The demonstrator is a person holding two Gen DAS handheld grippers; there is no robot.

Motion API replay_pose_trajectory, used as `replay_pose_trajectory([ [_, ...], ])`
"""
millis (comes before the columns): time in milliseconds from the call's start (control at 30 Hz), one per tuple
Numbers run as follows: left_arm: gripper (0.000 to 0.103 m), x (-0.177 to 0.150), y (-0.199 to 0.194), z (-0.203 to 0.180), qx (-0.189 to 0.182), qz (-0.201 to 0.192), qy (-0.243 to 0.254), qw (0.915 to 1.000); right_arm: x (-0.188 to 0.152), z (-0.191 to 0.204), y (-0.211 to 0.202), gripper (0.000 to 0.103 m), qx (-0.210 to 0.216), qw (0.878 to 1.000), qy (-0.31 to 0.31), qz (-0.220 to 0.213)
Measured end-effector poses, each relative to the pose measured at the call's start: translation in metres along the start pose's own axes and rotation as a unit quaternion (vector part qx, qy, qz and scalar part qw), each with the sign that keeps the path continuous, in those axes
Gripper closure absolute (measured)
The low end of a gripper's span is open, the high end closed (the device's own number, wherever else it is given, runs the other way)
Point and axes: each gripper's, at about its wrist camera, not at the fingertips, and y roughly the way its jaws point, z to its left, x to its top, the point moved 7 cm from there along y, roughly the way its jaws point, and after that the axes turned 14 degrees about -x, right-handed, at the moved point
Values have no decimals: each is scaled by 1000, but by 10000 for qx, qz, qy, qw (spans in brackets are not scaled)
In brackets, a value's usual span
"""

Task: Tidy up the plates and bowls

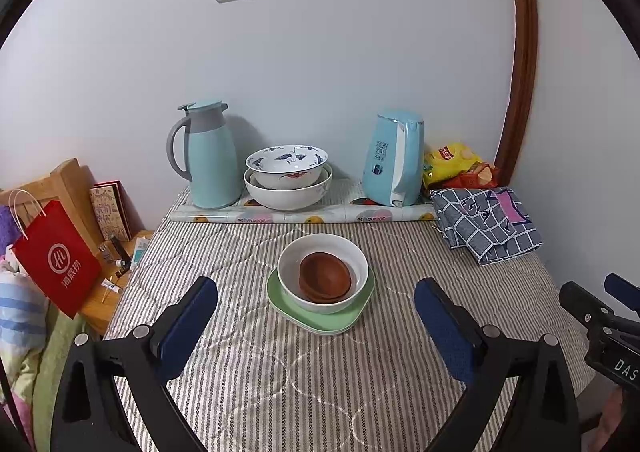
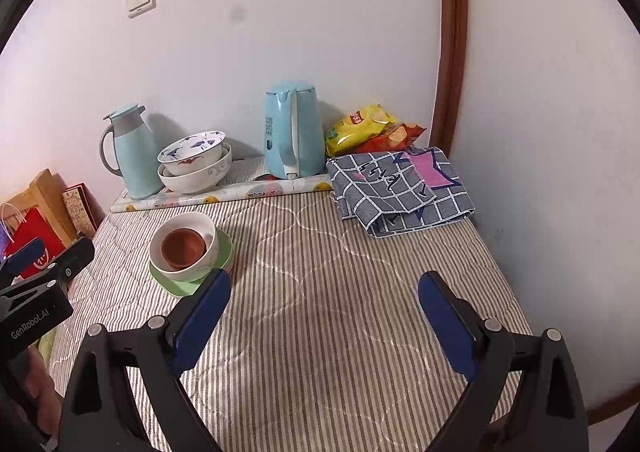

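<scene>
A green plate (image 1: 288, 308) (image 2: 224, 250) lies mid-table with a white bowl (image 1: 356, 260) (image 2: 210, 230) on it, and brown bowls (image 1: 325, 276) (image 2: 183, 248) nest inside that. At the back, a blue-patterned bowl (image 1: 286, 166) (image 2: 192, 148) sits in a larger white bowl (image 1: 288, 194) (image 2: 196, 176). My left gripper (image 1: 316, 308) hangs open just in front of the green plate, holding nothing. Over bare cloth to the right of the stack my right gripper (image 2: 325, 300) stands open, also with nothing in it.
A blue thermos jug (image 1: 210, 160) and a blue kettle (image 1: 394, 160) stand by the wall on a rolled mat (image 1: 300, 217). Snack bags (image 1: 456, 164) and a folded checked cloth (image 1: 486, 224) lie at back right. A red bag (image 1: 56, 260) stands left of the striped table cloth (image 1: 320, 380).
</scene>
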Motion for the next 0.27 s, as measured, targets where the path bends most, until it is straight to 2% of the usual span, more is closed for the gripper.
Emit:
replay_pose_trajectory([
  [267,3,-1,0,0,16,5,12,10000,0,0,0,9,-18,10000,-12,4],
])
